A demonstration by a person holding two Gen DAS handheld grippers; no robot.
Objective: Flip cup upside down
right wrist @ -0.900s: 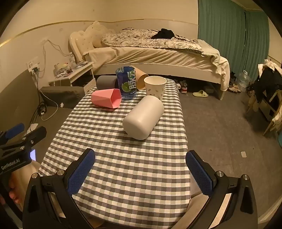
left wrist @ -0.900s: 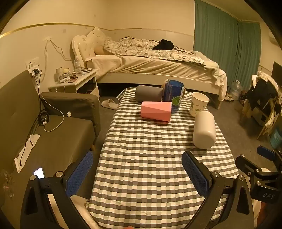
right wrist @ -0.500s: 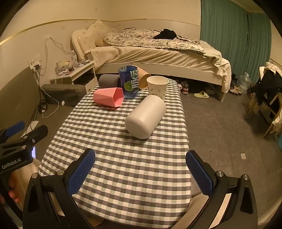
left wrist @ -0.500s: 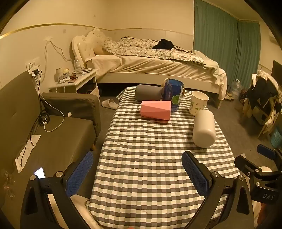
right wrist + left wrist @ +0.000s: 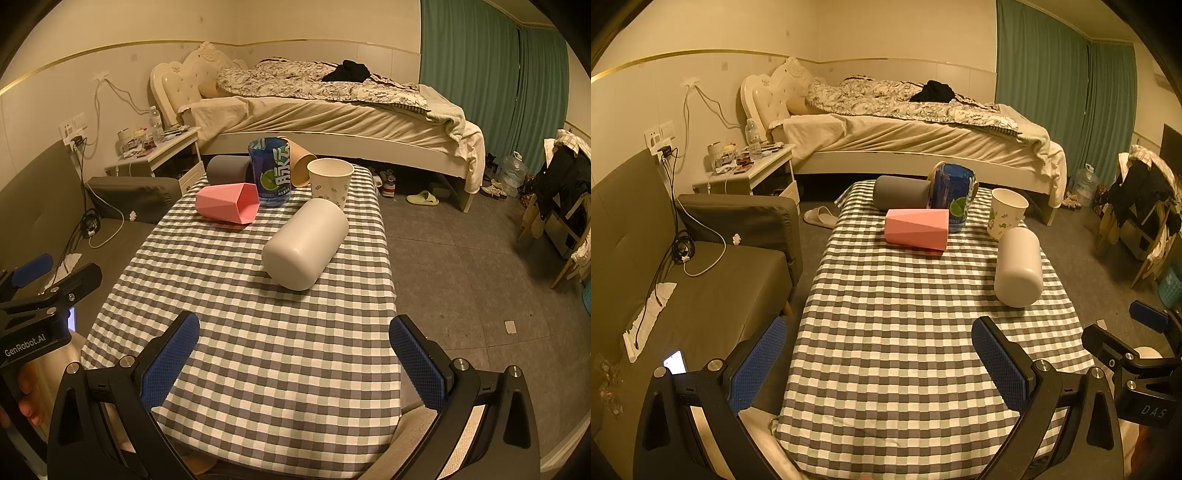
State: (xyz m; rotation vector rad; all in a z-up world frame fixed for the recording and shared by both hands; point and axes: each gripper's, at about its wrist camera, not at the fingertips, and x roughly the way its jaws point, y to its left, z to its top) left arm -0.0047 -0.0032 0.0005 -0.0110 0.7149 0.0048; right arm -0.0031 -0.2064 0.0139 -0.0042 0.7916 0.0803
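Several cups sit on a checkered table (image 5: 894, 343) (image 5: 280, 354). A white cup (image 5: 1018, 266) (image 5: 306, 243) lies on its side near the right edge. A pink faceted cup (image 5: 916, 230) (image 5: 229, 203) lies on its side. A grey cup (image 5: 901, 192) (image 5: 227, 169) and a brown paper cup (image 5: 301, 162) also lie on their sides. A floral paper cup (image 5: 1006, 214) (image 5: 329, 181) and a blue cup (image 5: 953, 197) (image 5: 269, 171) stand upright. My left gripper (image 5: 882, 360) and right gripper (image 5: 295, 356) are open and empty over the table's near end.
A grey sofa (image 5: 713, 280) with cables stands left of the table. A bed (image 5: 923, 136) and a nightstand (image 5: 750, 173) lie beyond it. Chairs with clothes (image 5: 1145, 206) stand at the right. The other gripper shows at each view's edge.
Both grippers have drawn back slightly from the cups; the cups have not moved and both grippers stay open.
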